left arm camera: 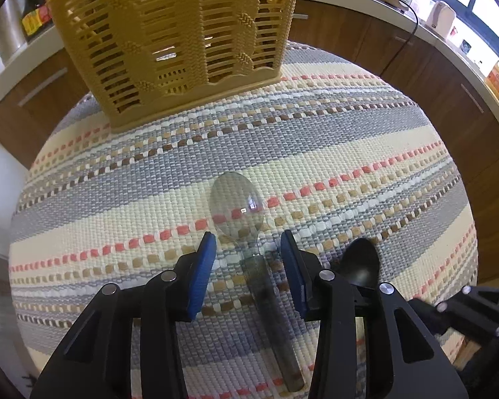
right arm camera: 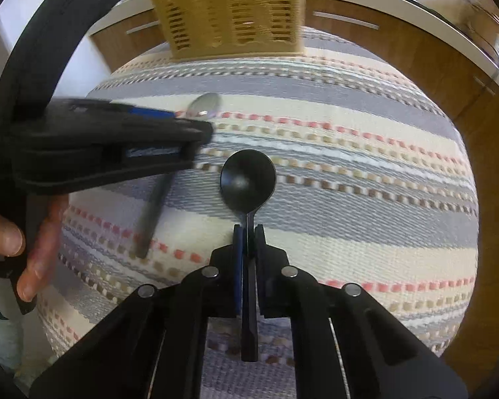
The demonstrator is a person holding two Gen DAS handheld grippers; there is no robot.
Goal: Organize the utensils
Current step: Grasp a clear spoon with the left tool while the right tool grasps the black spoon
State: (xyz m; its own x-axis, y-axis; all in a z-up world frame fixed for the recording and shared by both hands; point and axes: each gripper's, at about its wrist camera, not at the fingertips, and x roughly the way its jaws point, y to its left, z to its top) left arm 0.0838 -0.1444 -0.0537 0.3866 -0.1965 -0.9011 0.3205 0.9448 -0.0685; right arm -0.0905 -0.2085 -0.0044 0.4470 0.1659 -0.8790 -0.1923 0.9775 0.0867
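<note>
A clear plastic spoon [left arm camera: 238,204] with a dark handle lies on the striped woven mat [left arm camera: 349,153], bowl pointing toward the yellow slotted utensil basket [left arm camera: 179,33]. My left gripper [left arm camera: 248,242] is open, its blue pads on either side of the spoon's neck. My right gripper [right arm camera: 248,232] is shut on a black spoon [right arm camera: 248,176], gripping its handle just behind the bowl, above the mat [right arm camera: 349,173]. The black spoon [left arm camera: 361,266] shows to the right in the left wrist view. The left gripper [right arm camera: 196,133] and clear spoon [right arm camera: 204,104] show at left in the right wrist view.
The basket [right arm camera: 229,6] stands at the mat's far edge. Wooden cabinets [left arm camera: 432,76] with a white countertop curve behind the table. Bottles [left arm camera: 36,13] stand on the counter at the far left. A hand [right arm camera: 33,239] holds the left gripper.
</note>
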